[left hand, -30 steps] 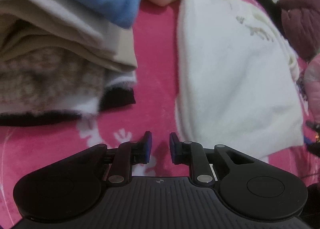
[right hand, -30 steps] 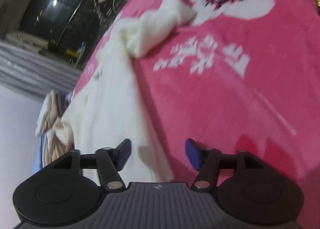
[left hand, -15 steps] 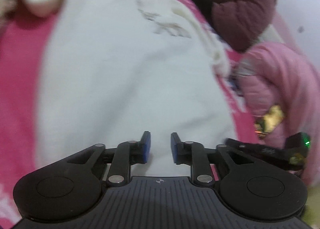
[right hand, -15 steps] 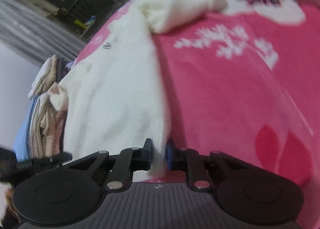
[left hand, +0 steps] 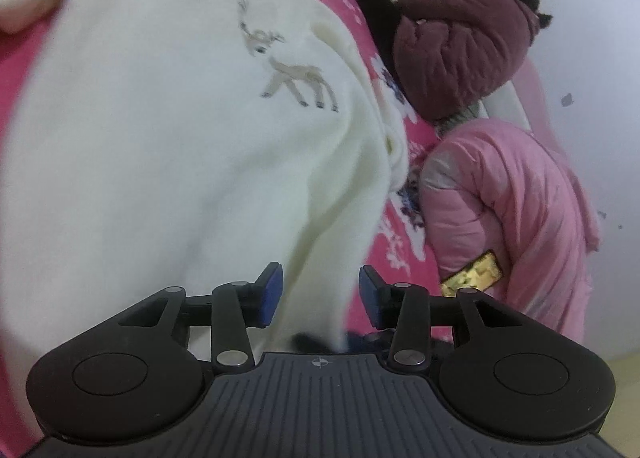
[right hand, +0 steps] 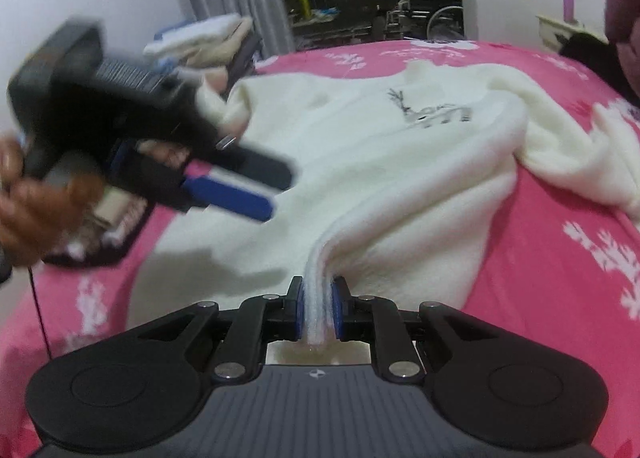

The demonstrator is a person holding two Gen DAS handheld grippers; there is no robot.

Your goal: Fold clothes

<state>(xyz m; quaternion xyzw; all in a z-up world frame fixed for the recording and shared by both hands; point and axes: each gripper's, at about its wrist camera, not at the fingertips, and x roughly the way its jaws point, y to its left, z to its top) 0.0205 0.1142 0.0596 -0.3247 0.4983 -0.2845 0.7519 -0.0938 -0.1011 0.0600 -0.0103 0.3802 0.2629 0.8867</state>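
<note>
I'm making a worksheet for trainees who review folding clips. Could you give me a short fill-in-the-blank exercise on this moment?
1. The right gripper is shut on a bunched edge of the cream ____.
2. The animal stitched on the sweater is a ____.
3. The bedspread under the sweater is ____ with white patterns.
4. The left gripper has its jaws opening, and its pads are coloured ____.

Missing words: sweater; deer; pink; blue

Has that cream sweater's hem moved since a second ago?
Yes. The right gripper has pinched the cream sweater hem, lifting it off the pink blanket.
</note>
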